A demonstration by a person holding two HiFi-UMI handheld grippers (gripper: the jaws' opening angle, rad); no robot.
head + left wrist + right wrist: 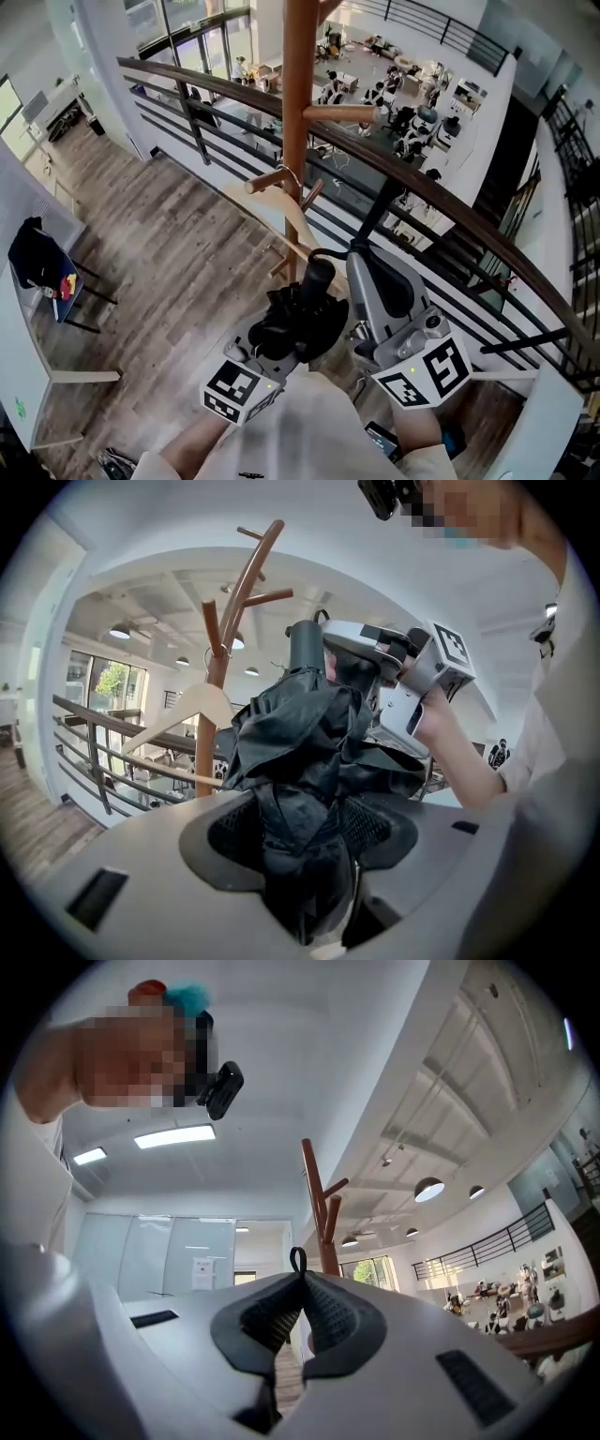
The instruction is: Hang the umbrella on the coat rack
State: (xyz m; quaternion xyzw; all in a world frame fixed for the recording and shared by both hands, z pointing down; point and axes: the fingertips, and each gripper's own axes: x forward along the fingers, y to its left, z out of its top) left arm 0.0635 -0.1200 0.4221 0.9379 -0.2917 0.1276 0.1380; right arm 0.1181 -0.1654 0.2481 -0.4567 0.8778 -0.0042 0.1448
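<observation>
Item one, left gripper (305, 832): my fingers (230, 832) are clenched on the black folded umbrella (300, 742), whose crumpled fabric fills the gap between the pads and bulges up past the fingertips. Its dark cylindrical handle (305, 649) stands at the top, beyond the fingertips and a little tilted. Item two, right gripper (298, 1283): fingers (328, 1312) pressed together, pinching a thin black strap loop (297, 1260) that pokes out just above the tips. From the head view this gripper sits just right of the left one, its tips at the umbrella's handle end, so I hold the umbrella in both grippers, in the air and near my body. Item three, wooden coat rack (298, 112): upright pole with angled pegs, beyond both sets of fingertips and apart from the umbrella; in the left gripper view it rises left of the fabric, in the right gripper view just right of the loop. Item four, pale coat hanger (281, 211): hung on a lower peg, between the fingertips and the pole. Item five, curved railing (450, 202) behind the rack, with plank floor (169, 253) below the grippers.
</observation>
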